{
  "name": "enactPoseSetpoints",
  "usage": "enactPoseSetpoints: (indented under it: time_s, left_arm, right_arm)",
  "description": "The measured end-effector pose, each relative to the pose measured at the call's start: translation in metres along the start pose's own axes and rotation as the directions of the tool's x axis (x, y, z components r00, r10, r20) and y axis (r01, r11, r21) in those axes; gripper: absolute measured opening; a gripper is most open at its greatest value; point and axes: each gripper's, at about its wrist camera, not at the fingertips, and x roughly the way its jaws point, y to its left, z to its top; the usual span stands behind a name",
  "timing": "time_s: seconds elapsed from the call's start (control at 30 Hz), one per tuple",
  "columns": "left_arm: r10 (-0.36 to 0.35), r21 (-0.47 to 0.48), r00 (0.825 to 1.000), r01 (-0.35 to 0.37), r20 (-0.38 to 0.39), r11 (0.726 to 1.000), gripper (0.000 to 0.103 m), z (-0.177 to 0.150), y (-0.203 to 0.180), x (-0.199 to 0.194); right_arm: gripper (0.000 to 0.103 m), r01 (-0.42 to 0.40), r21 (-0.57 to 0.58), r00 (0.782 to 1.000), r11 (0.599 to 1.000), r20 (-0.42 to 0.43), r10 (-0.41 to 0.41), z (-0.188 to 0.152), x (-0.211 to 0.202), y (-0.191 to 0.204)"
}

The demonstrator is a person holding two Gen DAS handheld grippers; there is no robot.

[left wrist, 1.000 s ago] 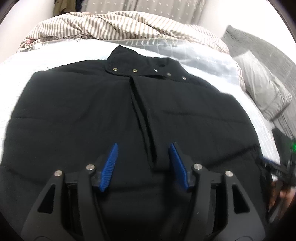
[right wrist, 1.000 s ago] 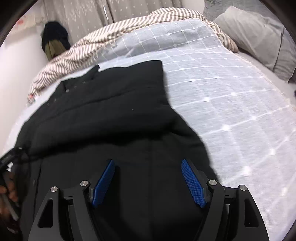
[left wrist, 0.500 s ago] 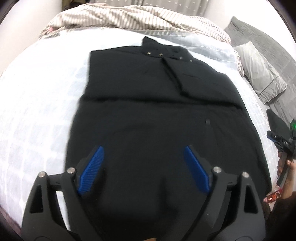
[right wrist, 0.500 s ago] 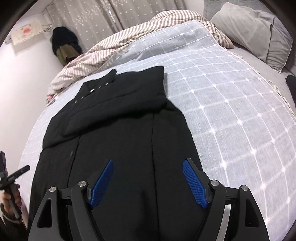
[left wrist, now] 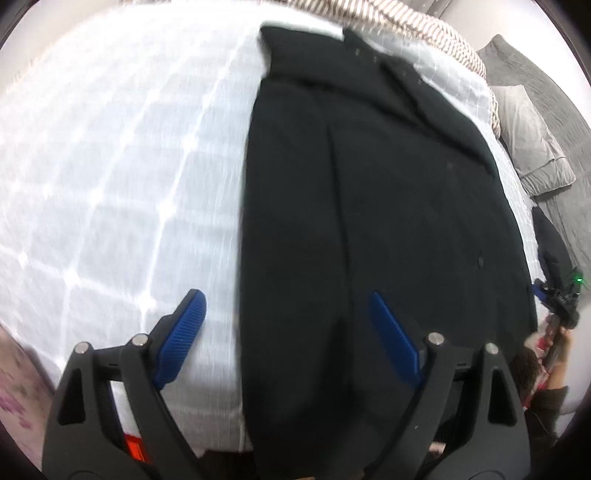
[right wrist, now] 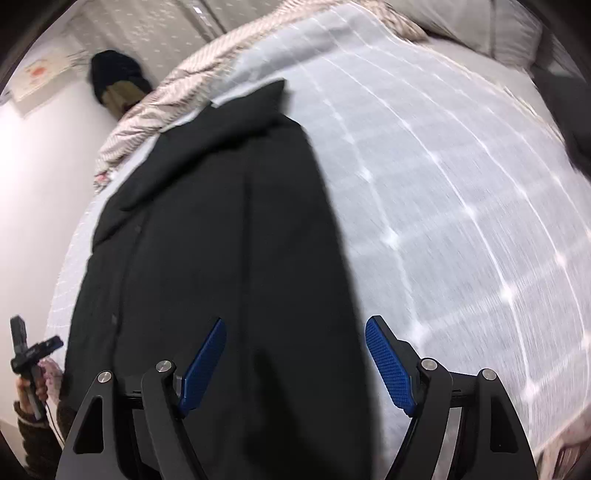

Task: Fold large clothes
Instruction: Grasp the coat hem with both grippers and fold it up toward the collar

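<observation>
A long black coat [left wrist: 369, 206] lies flat on the bed, collar at the far end, hem hanging over the near edge. It also shows in the right wrist view [right wrist: 221, 240]. My left gripper [left wrist: 286, 314] is open and empty above the coat's left edge near the hem. My right gripper [right wrist: 295, 339] is open and empty above the coat's right edge near the hem. Each gripper shows at the edge of the other's view: the right one [left wrist: 557, 295], the left one [right wrist: 31, 350].
The bed has a white grid-patterned cover [left wrist: 110, 166], also seen in the right wrist view [right wrist: 443, 184]. A striped duvet [left wrist: 406, 22] is bunched at the head. Grey pillows [left wrist: 532, 140] lie at the right. A dark garment [right wrist: 118, 77] hangs on the wall.
Both grippers have pulled back toward the foot of the bed and moved outward to the coat's side edges. The left jaws have opened wider than a second ago.
</observation>
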Motion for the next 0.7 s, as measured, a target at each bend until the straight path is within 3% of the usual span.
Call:
enactPoseSetpoints:
  time_s: [0.13,0.3,0.43,0.5,0.6,0.7]
  left_arm:
    - [-0.093,-0.04,0.991,0.09,-0.093,0.995,0.09,-0.017,0.013,0.019]
    - [-0.179,-0.052,0.98,0.175,-0.083,0.983,0.09,-0.025,0.018,0.02]
    - [-0.309,-0.067,0.944,0.303,-0.115,0.95,0.09,-0.029,0.014,0.024]
    - [-0.392,-0.093,0.908,0.382,-0.144,0.919,0.089,-0.034,0.01,0.026]
    - [-0.494,-0.13,0.85,0.477,-0.184,0.869,0.085,-0.038,0.001,0.034]
    - [-0.479,-0.114,0.858,0.465,-0.187,0.878,0.084,-0.036,-0.012,0.033]
  right_arm:
    - [0.079,-0.026,0.031,0.999,0.999,-0.034,0.027,-0.02,0.002,-0.017]
    - [0.08,-0.136,0.034,0.991,0.99,-0.018,0.136,-0.039,-0.007,-0.024]
    - [0.081,-0.275,0.081,0.96,0.958,-0.036,0.278,-0.043,-0.002,-0.026]
    - [0.081,-0.342,0.102,0.936,0.934,-0.047,0.348,-0.046,0.003,-0.024]
    - [0.081,-0.38,0.103,0.92,0.919,-0.056,0.387,-0.048,0.007,-0.019]
    - [0.079,-0.446,0.139,0.885,0.884,-0.078,0.458,-0.045,0.012,-0.014]
